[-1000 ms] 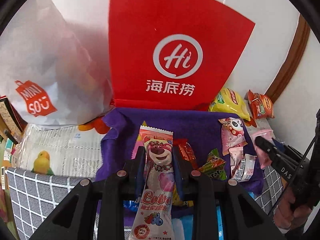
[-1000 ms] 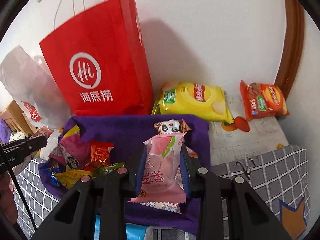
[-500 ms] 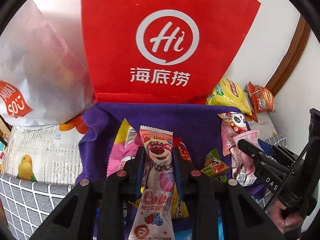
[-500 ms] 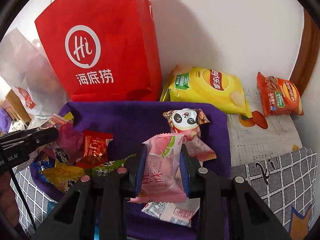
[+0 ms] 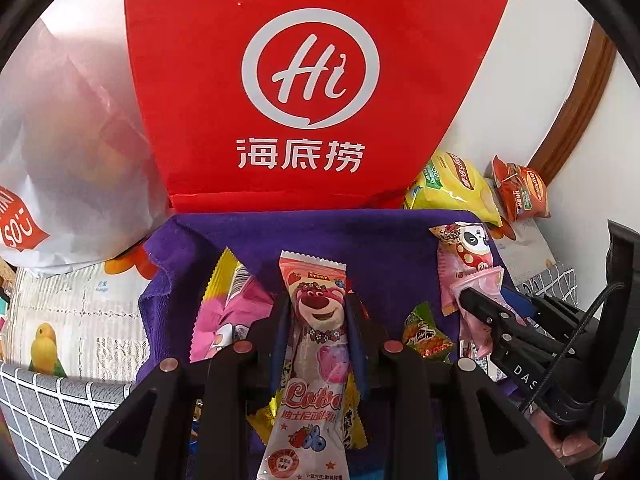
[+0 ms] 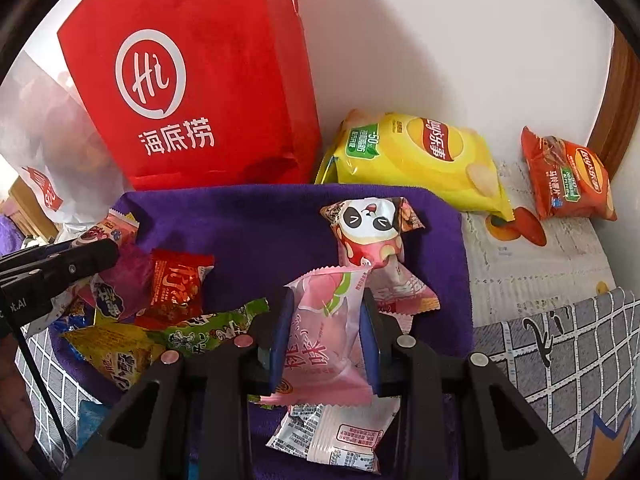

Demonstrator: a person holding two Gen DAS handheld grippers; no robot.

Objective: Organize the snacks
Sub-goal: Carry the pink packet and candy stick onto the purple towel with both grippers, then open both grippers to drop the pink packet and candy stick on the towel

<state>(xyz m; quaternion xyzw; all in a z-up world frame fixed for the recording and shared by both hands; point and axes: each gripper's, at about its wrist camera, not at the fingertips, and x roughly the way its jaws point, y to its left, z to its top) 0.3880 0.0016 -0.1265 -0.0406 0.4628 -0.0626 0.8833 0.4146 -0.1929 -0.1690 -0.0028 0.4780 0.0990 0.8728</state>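
My left gripper [image 5: 318,312] is shut on a long pink bear snack bar [image 5: 312,364], held above a purple cloth [image 5: 340,240] strewn with snack packets. My right gripper [image 6: 326,312] is shut on a pink peach snack packet [image 6: 324,344] over the same cloth [image 6: 260,224]. It shows at the right of the left wrist view [image 5: 476,300]. A panda packet [image 6: 370,228] lies just beyond it. A red, a green and yellow packets [image 6: 176,288] lie at the cloth's left. The left gripper's tip enters the right wrist view [image 6: 92,256] from the left.
A tall red paper bag [image 5: 312,80] stands behind the cloth against the white wall. A white plastic bag [image 5: 60,152] sits to its left. A yellow chip bag [image 6: 420,160] and an orange chip bag [image 6: 568,180] lie at the right. A grey grid mat [image 6: 560,340] covers the near surface.
Both grippers have moved forward towards the red bag and lower over the purple cloth, each keeping its packet. The right gripper has come closer to the left one.
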